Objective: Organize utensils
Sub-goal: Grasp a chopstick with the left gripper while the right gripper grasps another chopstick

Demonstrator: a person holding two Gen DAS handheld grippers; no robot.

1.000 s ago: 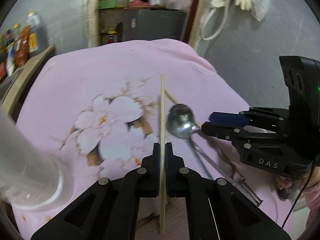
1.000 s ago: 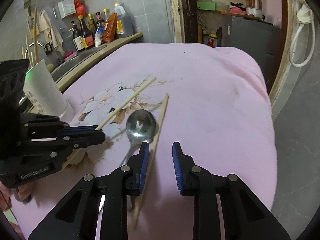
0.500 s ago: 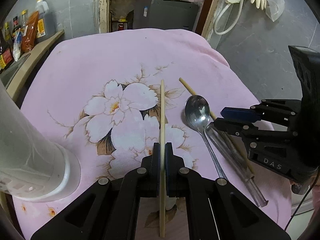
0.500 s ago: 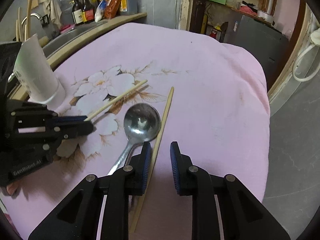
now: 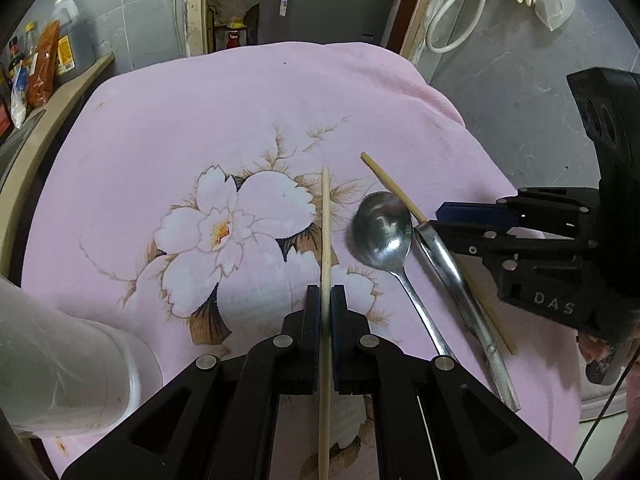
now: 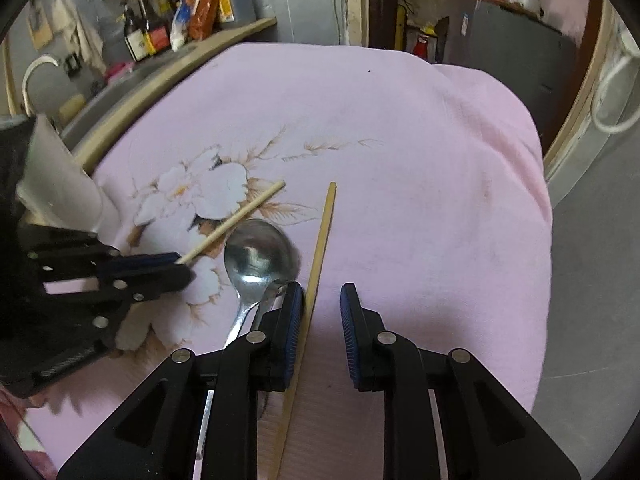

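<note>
My left gripper [image 5: 326, 300] is shut on a wooden chopstick [image 5: 326, 232] and holds it just above the pink flowered cloth [image 5: 240, 120]; the held chopstick also shows in the right wrist view [image 6: 236, 220]. A second chopstick [image 6: 316, 264] lies on the cloth between the fingers of my open right gripper [image 6: 322, 304], close to its left finger. A steel spoon [image 6: 256, 256] and another steel handle [image 5: 460, 292] lie just left of that chopstick. The right gripper also shows in the left wrist view [image 5: 448, 220].
A white plastic cup [image 5: 60, 364] stands at the cloth's near left, also in the right wrist view [image 6: 60, 184]. A counter with bottles [image 6: 172, 28] and a sink runs along the left. The cloth drops off to a grey floor [image 6: 592, 280] on the right.
The left gripper has lowered with its chopstick toward the cloth. The right gripper has opened wider and now straddles the lying chopstick.
</note>
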